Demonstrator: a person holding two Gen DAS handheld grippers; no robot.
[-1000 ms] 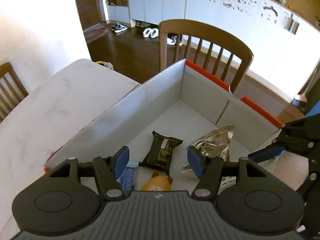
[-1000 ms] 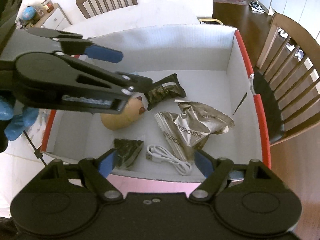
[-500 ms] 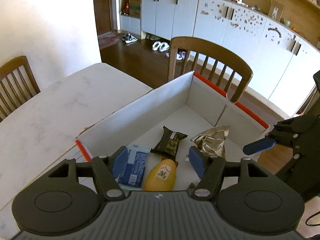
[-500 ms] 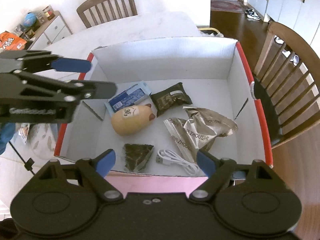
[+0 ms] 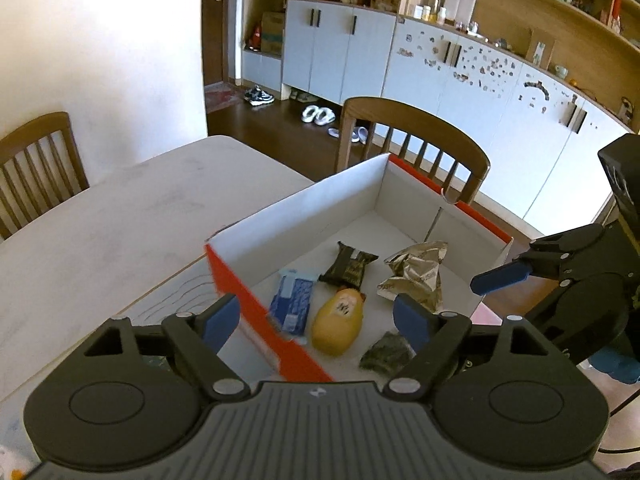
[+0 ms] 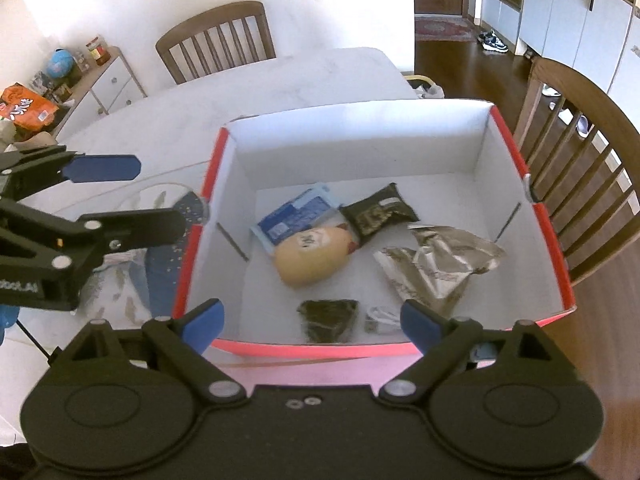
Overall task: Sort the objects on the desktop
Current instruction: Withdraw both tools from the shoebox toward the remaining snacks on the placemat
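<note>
We are withdrawing the left hand-held gripper (image 5: 316, 316), jaws apart and empty, from the red-rimmed white cardboard box (image 6: 360, 148) on the bench (image 5: 100, 232), leaving the blue rectangular packet (image 6: 294, 218) inside, while the right hand-held gripper (image 6: 310, 322) is hovering likewise spread and empty, indicating one placement completed.

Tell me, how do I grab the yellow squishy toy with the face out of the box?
Grip the yellow toy across its narrow middle, coming straight down from above. It lies on its side on the box floor, long and rounded, so the short width probably fits open jaws best. The blue packet and dark packet crowd its top end, so stay near the rounded lower half.
</note>
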